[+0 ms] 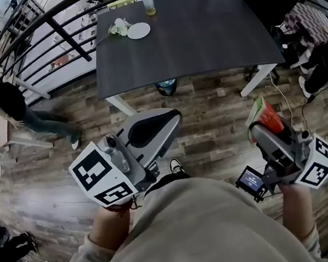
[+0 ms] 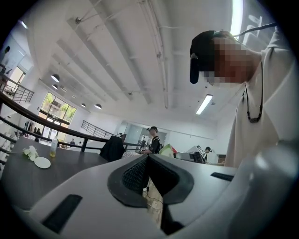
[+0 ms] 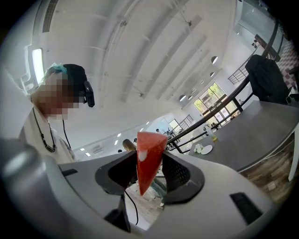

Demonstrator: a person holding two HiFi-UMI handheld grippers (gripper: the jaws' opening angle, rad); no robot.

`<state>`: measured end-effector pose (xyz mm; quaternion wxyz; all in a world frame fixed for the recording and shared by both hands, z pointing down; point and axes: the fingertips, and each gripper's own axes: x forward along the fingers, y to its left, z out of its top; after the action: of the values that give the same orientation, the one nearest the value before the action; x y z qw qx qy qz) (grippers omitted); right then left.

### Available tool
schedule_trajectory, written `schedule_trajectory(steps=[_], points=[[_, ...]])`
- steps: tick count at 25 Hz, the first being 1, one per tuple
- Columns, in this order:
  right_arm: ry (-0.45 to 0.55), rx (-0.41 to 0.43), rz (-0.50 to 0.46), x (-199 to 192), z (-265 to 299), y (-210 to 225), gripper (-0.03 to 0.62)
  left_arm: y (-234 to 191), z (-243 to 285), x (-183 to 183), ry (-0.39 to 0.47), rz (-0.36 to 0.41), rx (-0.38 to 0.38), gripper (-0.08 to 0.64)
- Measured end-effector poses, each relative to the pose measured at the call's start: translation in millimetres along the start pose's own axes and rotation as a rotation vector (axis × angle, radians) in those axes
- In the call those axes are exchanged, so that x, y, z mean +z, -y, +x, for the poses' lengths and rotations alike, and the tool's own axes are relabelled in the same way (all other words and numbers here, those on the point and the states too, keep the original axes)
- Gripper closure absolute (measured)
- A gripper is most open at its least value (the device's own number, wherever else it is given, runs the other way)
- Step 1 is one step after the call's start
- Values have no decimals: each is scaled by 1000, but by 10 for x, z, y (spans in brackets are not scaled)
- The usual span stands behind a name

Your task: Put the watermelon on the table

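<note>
Head view shows the right claw [image 1: 263, 128] at 3 o'clock clamped on the watermelon wedge [image 1: 264, 115], the left claw [image 1: 164, 123] closed and empty beside it, and the bench [image 1: 200, 40] well apart, at 11 o'clock from the wedge.

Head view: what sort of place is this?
Probably an open-plan office or lab on an upper floor: a dark table beside a black railing that seems to overlook a lower level, wood-plank floor, long ceiling strip lights.
</note>
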<state>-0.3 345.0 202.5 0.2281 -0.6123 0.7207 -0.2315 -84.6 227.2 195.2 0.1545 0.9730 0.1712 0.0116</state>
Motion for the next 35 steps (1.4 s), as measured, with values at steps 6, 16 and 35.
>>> schedule_trajectory(steps=[6,16,35], points=[[-31,18,-4,207,846,152,410,-622,-183,213,5,9,8,554],[-96,87,-7,352,1817,539,410,-1586,-549,292,53,-31,180,554],[-89,158,31,1542,2791,2330,410,-3242,738,770,-15,-5,245,554]])
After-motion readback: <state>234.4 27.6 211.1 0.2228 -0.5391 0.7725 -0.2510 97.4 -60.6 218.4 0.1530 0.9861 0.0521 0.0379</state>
